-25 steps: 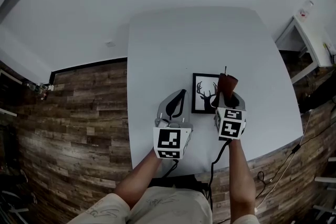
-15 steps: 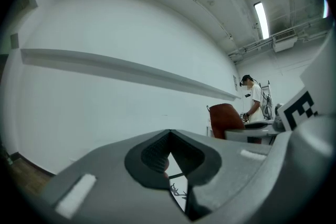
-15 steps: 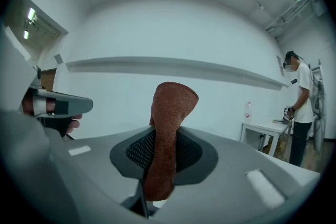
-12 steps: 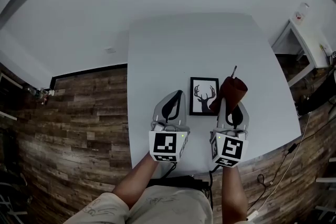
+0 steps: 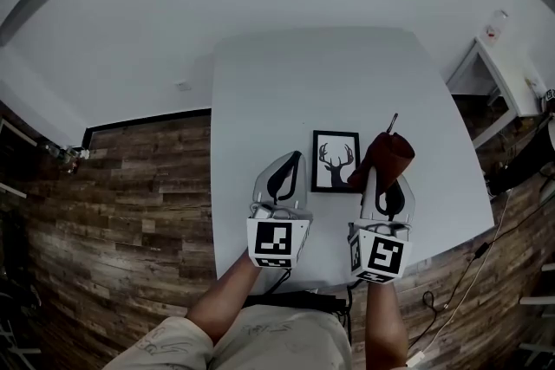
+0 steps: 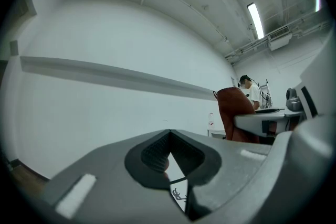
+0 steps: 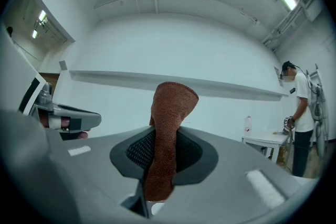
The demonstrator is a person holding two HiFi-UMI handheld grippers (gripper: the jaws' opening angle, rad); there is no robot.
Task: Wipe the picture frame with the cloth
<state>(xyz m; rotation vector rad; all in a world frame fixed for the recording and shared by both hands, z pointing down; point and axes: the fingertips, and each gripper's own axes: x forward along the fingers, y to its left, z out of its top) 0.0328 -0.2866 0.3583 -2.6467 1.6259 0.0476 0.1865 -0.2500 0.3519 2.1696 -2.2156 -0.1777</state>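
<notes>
Picture frame: the picture frame (image 5: 336, 161) lies flat on the white table (image 5: 260, 91), close to the near edge. It has a black rim and shows a deer head.
Cloth: the brown cloth (image 5: 388, 155) is just right of the frame. Its low corner lies over the frame's right rim from above. I cannot tell if they touch.
Right gripper: the right gripper (image 5: 387, 179) has its jaws squeezed on the cloth. The cloth sticks out past the jaw tips, toward the far side.
Left gripper: the left gripper (image 5: 291, 164) is just left of the frame, near it but apart. Its jaw tips are pressed together, with nothing between them.
</notes>
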